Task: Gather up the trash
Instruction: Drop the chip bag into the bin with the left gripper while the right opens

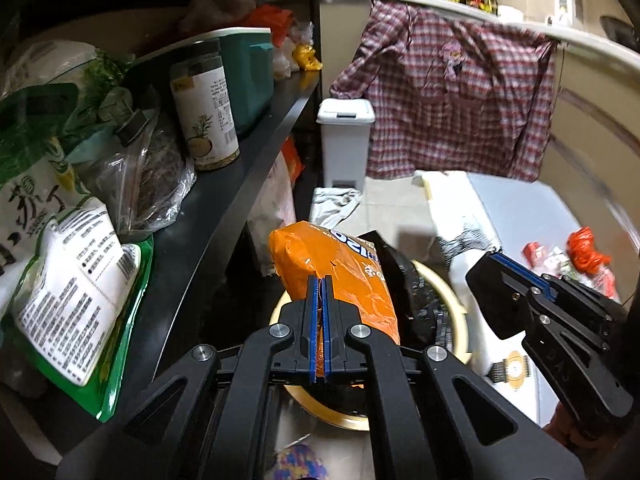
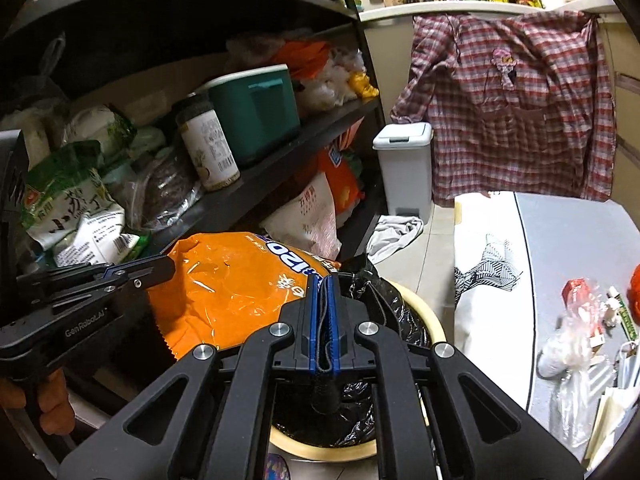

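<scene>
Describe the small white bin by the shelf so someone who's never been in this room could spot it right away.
Find the tall black shelving unit packed with food packets. On the floor just past its far end, in front of the hanging plaid shirt, stands the white bin. It is a slim upright pedal bin with a grey lid, unlike the round cream bin with a black liner nearer the camera.

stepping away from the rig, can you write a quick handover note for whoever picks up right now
Left claw: shut on the orange snack bag, held over the bin.
Right claw: shut on the edge of the black bin liner, holding it up.
Round cream bin stands on the floor beside the black shelf.
Done: bag carried to the bin.
Left: drop the bag in, then fetch the wrappers lying on the white surface to the right.
</scene>
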A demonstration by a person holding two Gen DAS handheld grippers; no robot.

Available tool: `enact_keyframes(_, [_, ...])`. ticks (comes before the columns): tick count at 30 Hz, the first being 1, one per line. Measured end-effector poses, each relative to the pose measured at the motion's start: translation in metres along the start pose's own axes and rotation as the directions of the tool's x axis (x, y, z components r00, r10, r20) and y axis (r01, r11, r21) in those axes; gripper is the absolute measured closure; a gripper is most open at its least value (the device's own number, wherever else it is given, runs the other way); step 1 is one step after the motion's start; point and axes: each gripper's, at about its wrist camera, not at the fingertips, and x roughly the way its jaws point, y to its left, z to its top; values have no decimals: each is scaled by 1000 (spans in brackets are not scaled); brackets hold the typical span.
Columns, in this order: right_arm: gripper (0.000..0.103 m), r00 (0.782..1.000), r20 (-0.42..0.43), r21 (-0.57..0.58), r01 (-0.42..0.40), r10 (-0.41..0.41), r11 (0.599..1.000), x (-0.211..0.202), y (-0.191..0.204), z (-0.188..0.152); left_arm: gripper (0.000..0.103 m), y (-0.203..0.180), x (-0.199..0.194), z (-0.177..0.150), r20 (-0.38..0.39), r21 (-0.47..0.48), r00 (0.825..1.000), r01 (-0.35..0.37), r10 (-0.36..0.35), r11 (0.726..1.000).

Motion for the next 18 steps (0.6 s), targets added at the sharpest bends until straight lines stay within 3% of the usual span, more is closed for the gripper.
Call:
enact_keyframes(4, [93,1000,-27,3,0,0,1000,17,-5,-2,100,-4,14,2,-38,13,999,-3,4,1000])
enact_keyframes(5, [90,999,-37,1,2,-2,1000,21,-5,-2,92,-4,17,3,-43,15,999,-7,8,1000])
enact_keyframes(7, [63,999,-47,3,3,-3,1000,27,-6,-3,47,-5,19,3,-47,19,999,-24,25,1000])
enact_keyframes(8, [54,999,-45,8,7,-7,1000,28,-6,-3,21,-5,17,4,-35,16,999,-39,39,999])
enact_keyframes(10, [49,999,-33,19,12,-12,1000,28,-8,-2,19,-4,10,5,16,4,997,-75,75,997])
enact_keyframes(15, [47,999,-21,23,28,-28,999,22,-14,0,18,-3,16,6,-23,9,997,-79,79,997])
enact_keyframes(18, [46,999,-6,24,38,-38,999,12,-17,2,17,-4,13,6,-6,13,996,-93,93,996])
